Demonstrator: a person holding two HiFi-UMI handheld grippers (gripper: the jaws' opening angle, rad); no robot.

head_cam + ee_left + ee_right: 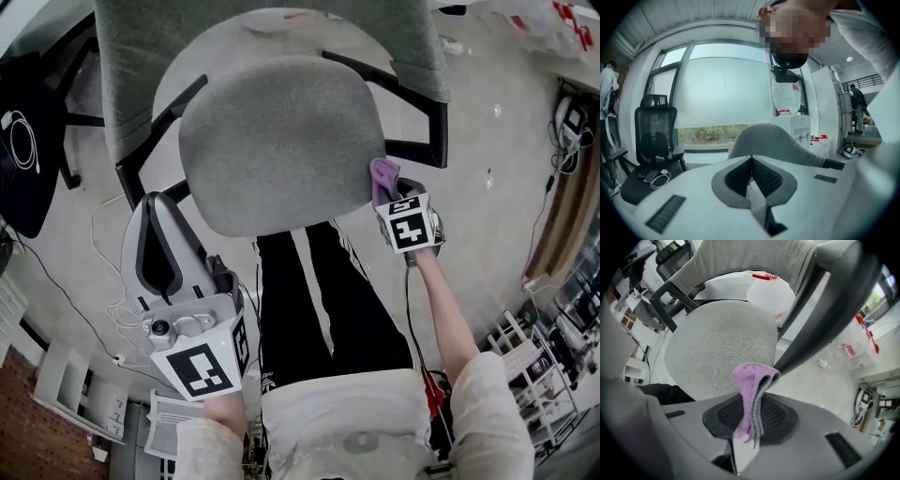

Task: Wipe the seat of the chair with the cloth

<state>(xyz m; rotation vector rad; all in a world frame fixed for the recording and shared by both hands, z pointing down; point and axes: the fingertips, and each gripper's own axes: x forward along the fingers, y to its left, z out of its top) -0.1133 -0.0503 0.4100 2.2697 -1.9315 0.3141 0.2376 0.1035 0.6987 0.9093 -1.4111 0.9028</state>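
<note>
The grey fabric chair seat (281,141) fills the middle of the head view, with its backrest (169,37) beyond. My right gripper (394,195) is at the seat's right front edge, shut on a folded purple cloth (382,176). In the right gripper view the cloth (747,380) sticks up out of the gripper (752,404), just in front of the seat (717,348) and beside the black armrest support (820,319). My left gripper (161,246) hangs low at the left, away from the chair, shut and empty (751,161).
Black armrests (155,127) (422,122) flank the seat. The person's legs in black striped trousers (319,300) stand at the seat's front. A second black chair (654,136) carrying a phone and a white cable stands to the left. Cables lie on the floor (122,319).
</note>
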